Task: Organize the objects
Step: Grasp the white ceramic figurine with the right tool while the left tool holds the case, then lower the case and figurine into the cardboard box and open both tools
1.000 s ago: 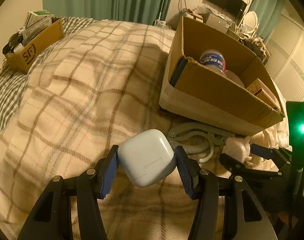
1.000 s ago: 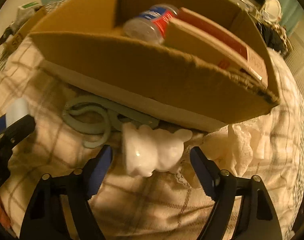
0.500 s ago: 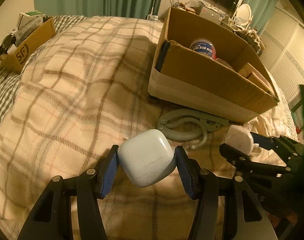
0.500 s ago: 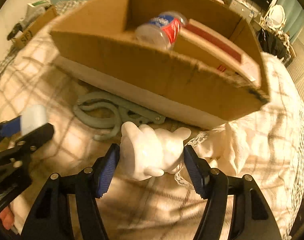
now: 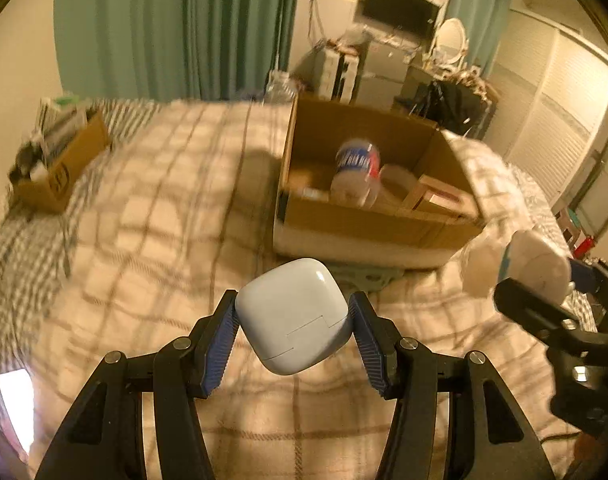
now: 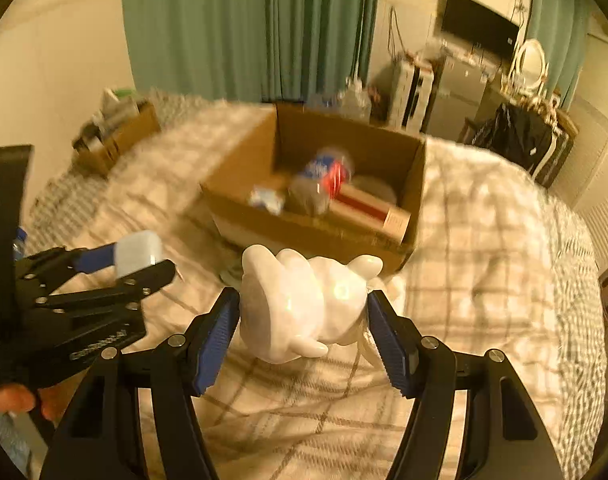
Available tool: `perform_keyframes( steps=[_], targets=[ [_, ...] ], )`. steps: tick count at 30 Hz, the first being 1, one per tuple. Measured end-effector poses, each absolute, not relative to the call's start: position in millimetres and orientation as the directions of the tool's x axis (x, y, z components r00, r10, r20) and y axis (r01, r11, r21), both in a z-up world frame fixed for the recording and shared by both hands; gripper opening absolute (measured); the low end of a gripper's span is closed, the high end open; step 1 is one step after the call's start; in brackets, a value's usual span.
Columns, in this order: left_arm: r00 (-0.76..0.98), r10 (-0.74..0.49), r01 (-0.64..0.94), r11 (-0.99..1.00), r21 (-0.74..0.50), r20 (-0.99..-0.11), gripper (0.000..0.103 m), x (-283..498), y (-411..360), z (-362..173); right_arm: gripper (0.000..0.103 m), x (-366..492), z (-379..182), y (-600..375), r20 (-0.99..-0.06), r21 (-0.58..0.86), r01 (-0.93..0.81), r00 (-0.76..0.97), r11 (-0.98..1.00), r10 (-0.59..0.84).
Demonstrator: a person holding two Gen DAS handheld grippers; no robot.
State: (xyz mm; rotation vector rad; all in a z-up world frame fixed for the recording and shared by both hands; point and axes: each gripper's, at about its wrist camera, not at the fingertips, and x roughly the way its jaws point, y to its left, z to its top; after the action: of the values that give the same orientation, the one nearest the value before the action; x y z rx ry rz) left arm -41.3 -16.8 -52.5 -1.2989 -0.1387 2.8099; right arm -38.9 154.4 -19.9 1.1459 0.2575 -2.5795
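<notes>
Blue ribbed pads of the L gripper (image 5: 292, 318) are clamped on a pale blue earbud case (image 5: 294, 314); jaws are set narrow, one pad per side, and the case is held tilted, clear of the bed (image 5: 152, 216). In the R wrist view the same L gripper (image 6: 124, 258) is seen at frame left w/ the case (image 6: 138, 252) pinched at its tip.

R gripper (image 6: 304, 316) jaws are closed on a glossy white ceramic figurine (image 6: 304, 304), gripped at both sides and lifted off the bedding. In the L wrist view the R gripper (image 5: 543, 280) is seen at frame right, w/ the figurine (image 5: 519, 266) at its tip.

Beyond both grippers, an open cardboard box (image 6: 315, 236) is seated on the bed's plaid blanket. Inside are a plastic bottle (image 5: 357, 172) w/ blue/red label, lying down, and a flat red-and-tan carton (image 6: 367, 208) against the R wall; other contents are too blurred to ID. A grey-green item (image 5: 363, 276) is partly visible on the blanket just in front of the box, behind the case; type can't be told.

A smaller cardboard box (image 5: 60, 168), stuffed w/ items, is located at the far L edge of the bed. Green curtains (image 6: 244, 28) are hung behind the bed.
</notes>
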Motion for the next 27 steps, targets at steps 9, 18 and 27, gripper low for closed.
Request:
perform_keyframes(
  steps=[9,18,27],
  targets=[
    [-0.706,0.099,-0.066,-0.995,-0.073,-0.701,0.057,-66.2,-4.6,-1.8,0.065,-60.9,49.3,160.3,-0.666,0.099,0.39,-0.657,-0.916,-0.352],
    [-0.709,0.125,-0.108,-0.992,-0.068,-0.694,0.057,-134.2,18.6,6.2,0.065,-139.5,61.1,181.1,-0.666,0.15,0.36,-0.651,-0.921,-0.363],
    [-0.681,0.12,-0.098,-0.993,-0.073,-0.722,0.057,-208.1,27.0,-27.0,0.065,-222.9,27.7,175.0,-0.69,0.137,0.344,-0.639,-0.929,-0.338]
  ],
)
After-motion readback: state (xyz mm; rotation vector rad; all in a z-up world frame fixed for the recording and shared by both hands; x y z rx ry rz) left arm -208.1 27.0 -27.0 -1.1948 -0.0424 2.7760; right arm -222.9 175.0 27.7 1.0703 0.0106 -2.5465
